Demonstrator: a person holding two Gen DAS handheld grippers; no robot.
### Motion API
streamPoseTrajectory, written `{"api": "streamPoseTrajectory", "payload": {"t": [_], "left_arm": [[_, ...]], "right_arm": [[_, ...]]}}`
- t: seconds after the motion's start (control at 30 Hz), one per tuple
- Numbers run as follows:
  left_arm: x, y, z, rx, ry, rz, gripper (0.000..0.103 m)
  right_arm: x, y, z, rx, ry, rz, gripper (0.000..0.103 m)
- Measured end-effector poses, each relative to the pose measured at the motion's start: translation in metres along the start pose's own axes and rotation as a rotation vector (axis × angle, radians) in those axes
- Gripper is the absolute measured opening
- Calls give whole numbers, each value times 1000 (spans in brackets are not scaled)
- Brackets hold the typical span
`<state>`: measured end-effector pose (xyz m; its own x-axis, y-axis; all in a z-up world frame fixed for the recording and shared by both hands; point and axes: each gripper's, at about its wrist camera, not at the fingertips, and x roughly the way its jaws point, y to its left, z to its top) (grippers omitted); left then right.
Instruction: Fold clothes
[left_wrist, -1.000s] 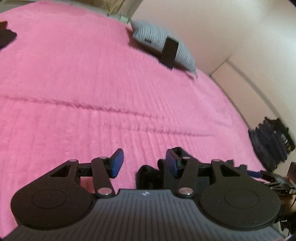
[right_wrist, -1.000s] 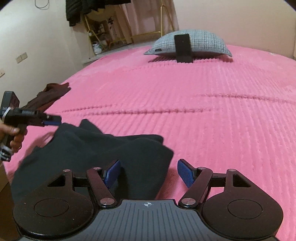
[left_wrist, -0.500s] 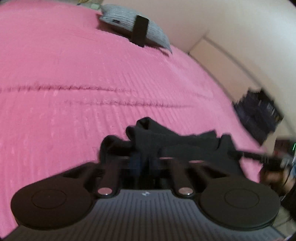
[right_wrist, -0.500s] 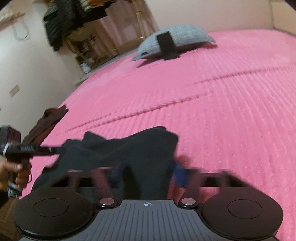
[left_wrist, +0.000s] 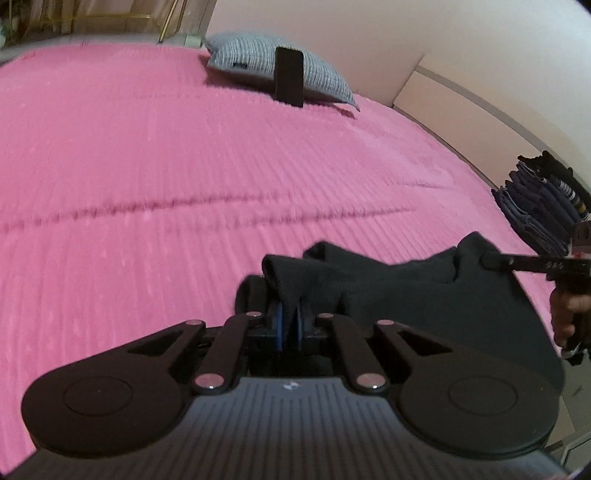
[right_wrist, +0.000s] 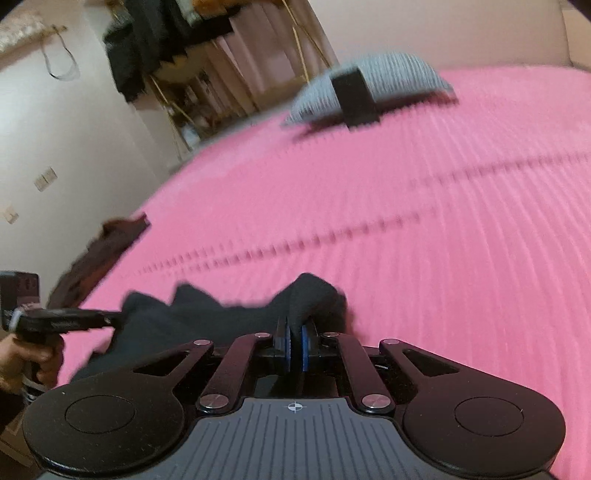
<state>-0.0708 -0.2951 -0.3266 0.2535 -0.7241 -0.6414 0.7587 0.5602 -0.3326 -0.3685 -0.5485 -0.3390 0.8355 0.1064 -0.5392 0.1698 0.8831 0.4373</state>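
Pink blanket (left_wrist: 147, 177) covers the whole bed, ribbed, with two long creases running across it. One black garment (left_wrist: 424, 295) lies bunched at the near edge, and both grippers have hold of it. The left gripper (left_wrist: 289, 325) is clenched, its blue pads pinching a fold at one end of the cloth. The right gripper (right_wrist: 294, 343) is clamped on a raised fold at the other end, and the fabric sags between the two. One hand (right_wrist: 26, 363) shows at the left of the right wrist view, wrapped round the left gripper's handle. One grey pillow (left_wrist: 280, 74) sits at the far side, with one dark upright block (left_wrist: 289, 83) leaning against it. One stack of folded dark clothes (left_wrist: 539, 206) stands at the bed's right edge. One brown garment (right_wrist: 99, 254) lies crumpled on the left edge.
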Motion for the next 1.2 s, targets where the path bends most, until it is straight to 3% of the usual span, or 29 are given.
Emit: {"api": "streamPoseTrajectory", "payload": {"t": [0.1,0.27,0.47,0.57,0.7,0.8,0.87,1.0,1.07,1.2], "left_arm": [[1,7,-5,-32,8,-8,5],[-24,4,-5,-55,-63,1,5],[5,15,-4,-81,30,25,8],[-7,11,0,-42,17,97,20],[-33,-5,0,37,-12,205,17],[-51,-36,-4,148,-14,219,17],[-50,-58,-10,200,0,168,17],[-24,-87,-21,286,55,89,19],[-3,-86,-21,316,95,106,19],[16,-69,-6,295,106,154,15]], "right_arm": [[14,-10,-5,2,50,-25,4],[-12,0,7,-12,-64,35,3],[29,-23,0,20,53,-22,4],[19,-17,3,-25,35,-59,5],[-5,8,0,-140,7,-184,8],[-23,37,-14,-201,-16,-159,8],[-35,56,-23,-240,-31,-139,8],[-10,80,-47,-313,73,-48,10],[15,74,-51,-343,130,-67,10],[35,36,-28,-198,113,-10,10]]}}
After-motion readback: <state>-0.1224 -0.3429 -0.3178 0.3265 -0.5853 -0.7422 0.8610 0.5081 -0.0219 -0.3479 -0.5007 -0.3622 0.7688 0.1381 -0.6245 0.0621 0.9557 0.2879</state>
